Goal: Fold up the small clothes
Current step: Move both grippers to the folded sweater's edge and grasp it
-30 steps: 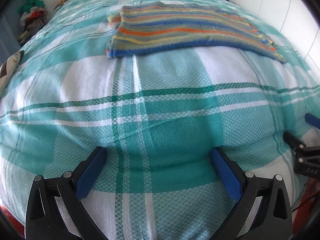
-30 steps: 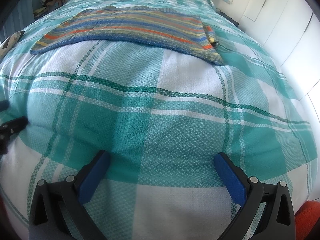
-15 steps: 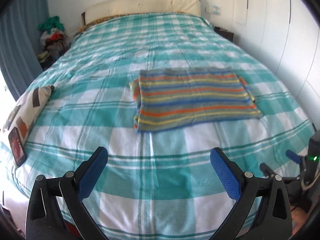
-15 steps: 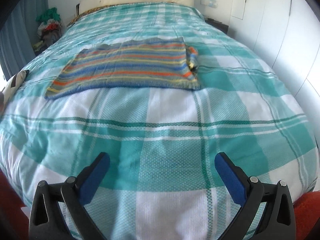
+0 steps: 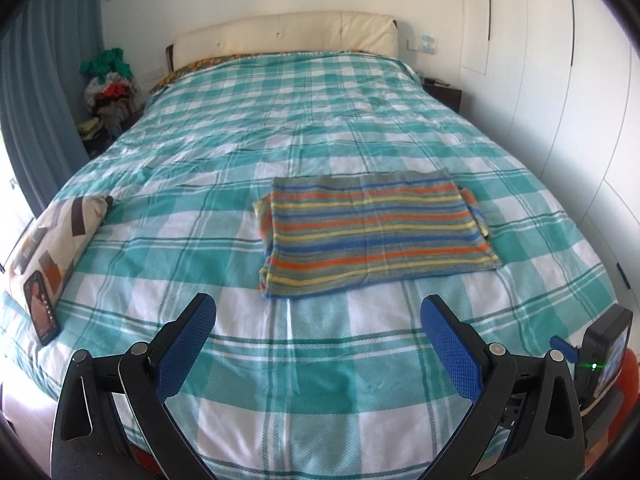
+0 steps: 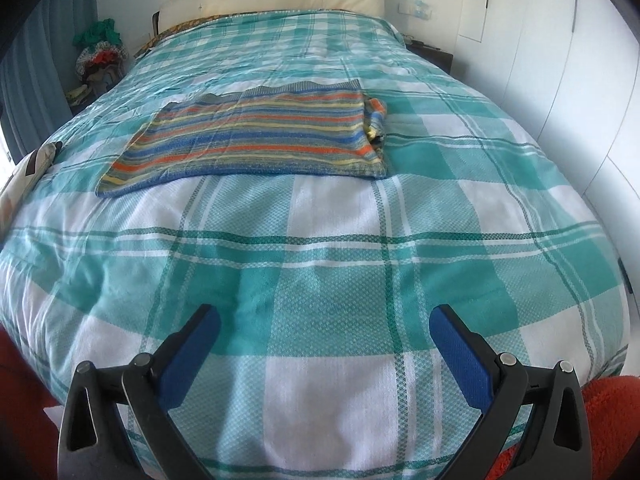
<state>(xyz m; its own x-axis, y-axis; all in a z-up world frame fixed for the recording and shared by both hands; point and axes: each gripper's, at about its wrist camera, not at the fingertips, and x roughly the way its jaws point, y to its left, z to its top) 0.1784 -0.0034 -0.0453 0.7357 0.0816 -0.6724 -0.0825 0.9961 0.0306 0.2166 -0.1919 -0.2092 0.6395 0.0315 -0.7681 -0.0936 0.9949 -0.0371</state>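
The left gripper (image 5: 318, 322) and right gripper (image 6: 325, 330) are both spread wide and empty above the near bedspread (image 6: 320, 264), well apart from the folded striped garment (image 5: 374, 228) lying flat mid-bed.

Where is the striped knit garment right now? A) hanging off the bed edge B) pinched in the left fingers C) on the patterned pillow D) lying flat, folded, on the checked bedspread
D: the striped knit garment lies flat on the teal-and-white checked bedspread, clear of both open grippers.
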